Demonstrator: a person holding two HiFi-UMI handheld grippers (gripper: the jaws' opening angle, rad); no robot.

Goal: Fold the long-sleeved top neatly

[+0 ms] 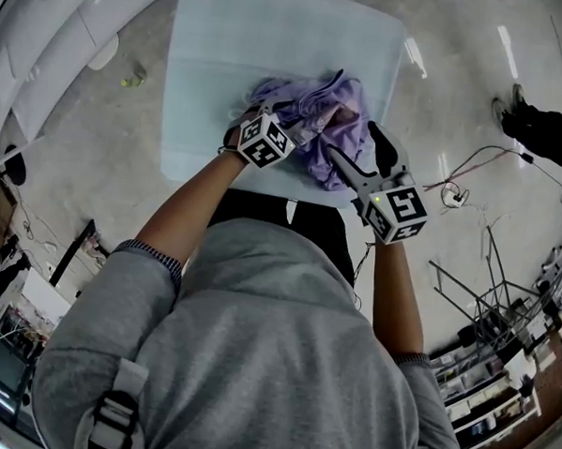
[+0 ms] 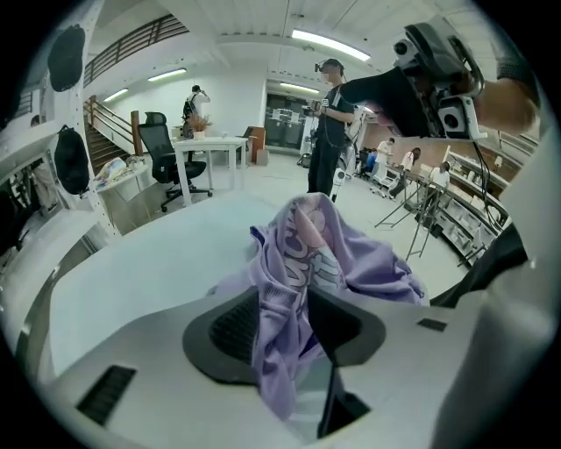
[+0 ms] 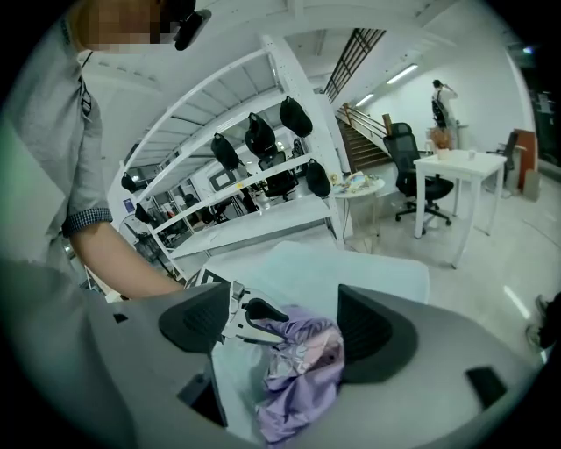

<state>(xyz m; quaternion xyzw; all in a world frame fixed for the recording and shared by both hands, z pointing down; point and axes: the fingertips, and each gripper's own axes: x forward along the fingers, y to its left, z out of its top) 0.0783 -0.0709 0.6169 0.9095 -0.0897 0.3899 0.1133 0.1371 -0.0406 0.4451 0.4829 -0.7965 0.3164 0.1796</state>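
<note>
The long-sleeved top (image 1: 333, 128), lilac with a pale print, lies bunched in a heap at the near right of the pale blue table (image 1: 214, 75). My left gripper (image 1: 285, 105) is dug into the heap's left side. In the left gripper view a fold of the top (image 2: 351, 259) fills the narrow gap of that gripper (image 2: 285, 307), with both pads against the cloth. My right gripper (image 1: 351, 140) hovers over the heap's right side. Its jaws (image 3: 285, 329) stand wide apart, the top (image 3: 302, 368) below and between them, untouched by the pads. The left gripper (image 3: 250, 316) shows beyond.
The table's near edge (image 1: 255, 185) is against the person's body. A person (image 2: 331, 123) stands beyond the table, with an office chair (image 2: 166, 149) and a white desk (image 3: 456, 167) farther off. Shelving with dark objects (image 3: 263, 140) stands to one side. Cables (image 1: 462, 181) lie on the floor.
</note>
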